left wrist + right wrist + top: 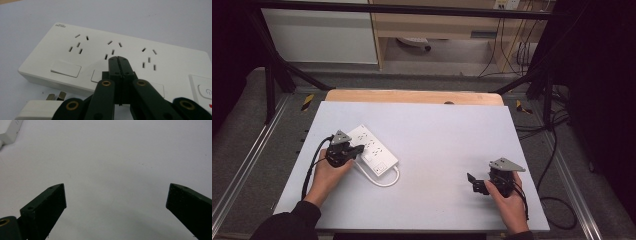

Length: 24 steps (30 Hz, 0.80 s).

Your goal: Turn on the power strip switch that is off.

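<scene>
Left gripper parked on the power strip, right one just chilling off to the side

So the white power strip (373,148) lies at an angle on the left half of the grey table (437,135), its white cable (388,181) looping off the near end; the left gripper (358,149) sits at the strip's near-left edge with both jaws pressed flat together, nothing between them; in the left gripper view the closed tips (117,59) sit right over the middle socket (113,48) of three, can't tell if they actually touch the face; rocker switches (66,68) run along the near edge and a white plug (41,108) with metal prongs lies just beside the strip; the right gripper (472,181) is well apart on the right side of the table, jaws spread wide over bare surface, holding nothing.
</scene>
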Available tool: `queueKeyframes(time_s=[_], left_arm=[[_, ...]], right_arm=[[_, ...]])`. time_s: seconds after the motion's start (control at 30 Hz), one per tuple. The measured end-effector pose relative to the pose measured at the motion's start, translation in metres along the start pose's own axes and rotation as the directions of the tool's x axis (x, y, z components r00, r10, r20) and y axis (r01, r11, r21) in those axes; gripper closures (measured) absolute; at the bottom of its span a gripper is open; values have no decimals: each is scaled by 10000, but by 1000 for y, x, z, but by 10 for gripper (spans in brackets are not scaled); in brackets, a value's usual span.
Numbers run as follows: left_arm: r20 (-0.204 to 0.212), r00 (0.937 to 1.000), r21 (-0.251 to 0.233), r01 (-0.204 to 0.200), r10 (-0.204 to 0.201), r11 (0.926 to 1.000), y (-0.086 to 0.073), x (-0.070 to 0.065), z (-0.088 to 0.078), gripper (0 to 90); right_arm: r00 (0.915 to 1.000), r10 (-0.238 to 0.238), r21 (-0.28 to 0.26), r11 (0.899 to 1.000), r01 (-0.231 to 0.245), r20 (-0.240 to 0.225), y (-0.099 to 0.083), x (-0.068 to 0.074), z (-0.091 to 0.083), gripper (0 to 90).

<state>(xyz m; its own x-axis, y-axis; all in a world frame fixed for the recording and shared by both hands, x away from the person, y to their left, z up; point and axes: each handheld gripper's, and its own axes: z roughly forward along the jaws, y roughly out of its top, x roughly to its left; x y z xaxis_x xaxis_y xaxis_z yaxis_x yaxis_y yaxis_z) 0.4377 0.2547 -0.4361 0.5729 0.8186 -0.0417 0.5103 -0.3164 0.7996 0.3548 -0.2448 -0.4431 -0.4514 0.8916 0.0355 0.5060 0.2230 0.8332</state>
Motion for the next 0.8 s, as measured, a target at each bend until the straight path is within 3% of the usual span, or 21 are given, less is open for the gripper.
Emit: queueKeyframes(time_s=[0.3,0.8], left_arm=[[21,9996,117,-269,268,9996,0,-4,2,900],[27,9998,-51,-207,207,9998,-1,-2,2,900]], right_arm=[[10000,32,10,10000,-32,-11,0,0,0,33],[10000,17,-3,10000,-17,-6,0,0,0,33]])
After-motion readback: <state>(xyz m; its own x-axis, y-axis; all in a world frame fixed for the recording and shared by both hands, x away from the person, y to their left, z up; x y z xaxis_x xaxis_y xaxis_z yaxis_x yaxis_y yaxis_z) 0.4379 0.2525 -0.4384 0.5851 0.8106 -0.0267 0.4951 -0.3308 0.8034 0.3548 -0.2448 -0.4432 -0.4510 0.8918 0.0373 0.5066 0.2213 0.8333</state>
